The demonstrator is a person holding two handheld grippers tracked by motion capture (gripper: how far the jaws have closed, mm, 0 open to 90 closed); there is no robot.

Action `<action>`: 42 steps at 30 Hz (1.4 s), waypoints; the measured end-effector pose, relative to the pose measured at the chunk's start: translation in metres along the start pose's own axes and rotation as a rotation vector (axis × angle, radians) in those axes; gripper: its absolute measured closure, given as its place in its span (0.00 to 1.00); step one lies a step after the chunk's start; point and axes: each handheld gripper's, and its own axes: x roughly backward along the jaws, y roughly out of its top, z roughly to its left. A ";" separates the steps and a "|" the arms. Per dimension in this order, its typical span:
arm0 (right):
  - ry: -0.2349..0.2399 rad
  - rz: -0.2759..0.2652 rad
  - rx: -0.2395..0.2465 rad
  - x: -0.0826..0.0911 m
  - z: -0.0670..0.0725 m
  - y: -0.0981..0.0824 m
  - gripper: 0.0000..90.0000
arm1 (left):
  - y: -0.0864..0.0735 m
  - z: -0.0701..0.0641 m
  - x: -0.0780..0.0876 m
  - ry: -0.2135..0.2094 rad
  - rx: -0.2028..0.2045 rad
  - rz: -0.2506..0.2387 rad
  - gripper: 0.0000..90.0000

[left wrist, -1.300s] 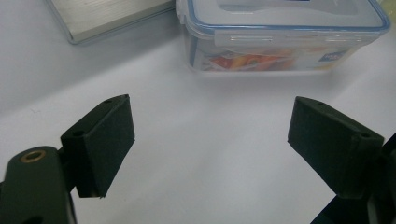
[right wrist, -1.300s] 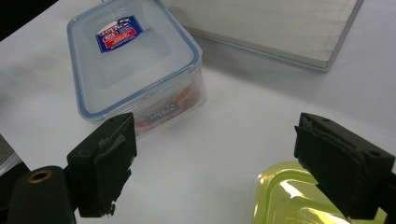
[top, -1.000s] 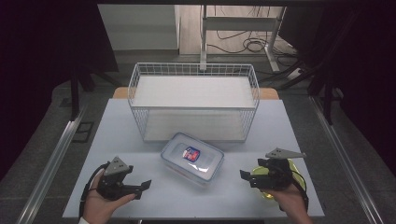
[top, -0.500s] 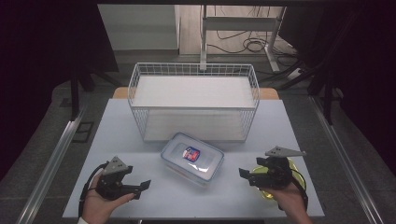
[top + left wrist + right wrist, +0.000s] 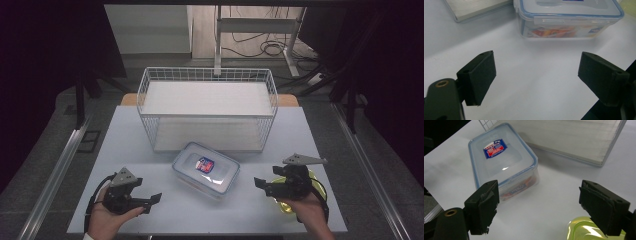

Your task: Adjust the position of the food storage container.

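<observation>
Dark room, cables on the floor behind; pale table (image 5: 150, 130) lit from above. A wire basket (image 5: 207, 107) stands at the far middle of the table. The lidded plastic box (image 5: 206, 169) sits just in front of the basket, between the two grippers, turned at a slant.

Left gripper (image 5: 150, 201): jaws wide apart, nothing between them, aimed at the box's side. Right gripper (image 5: 262, 185): jaws wide apart too, empty, held above a yellow-green lid (image 5: 589, 230) at the near right.

Box: clear hard walls, blue seal around the lid, red-and-blue label on top, something printed inside. Judged stiff, fairly light, smooth and likely slippery on the flat walls. The lid rim and its side flaps look like the surest hold; a pinch across a short end or a corner should keep it from sliding.
</observation>
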 end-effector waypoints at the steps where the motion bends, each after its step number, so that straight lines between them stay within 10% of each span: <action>1: -0.003 0.003 0.004 -0.001 0.002 0.002 0.19 | 0.000 0.001 0.001 0.000 0.006 -0.005 0.16; 20: -0.003 0.027 0.013 -0.035 0.046 0.036 0.34 | 0.003 0.010 0.006 -0.017 0.021 -0.008 0.16; 42: 0.018 0.088 0.033 -0.108 0.061 0.065 0.91 | 0.009 0.023 0.026 -0.055 0.029 -0.011 0.16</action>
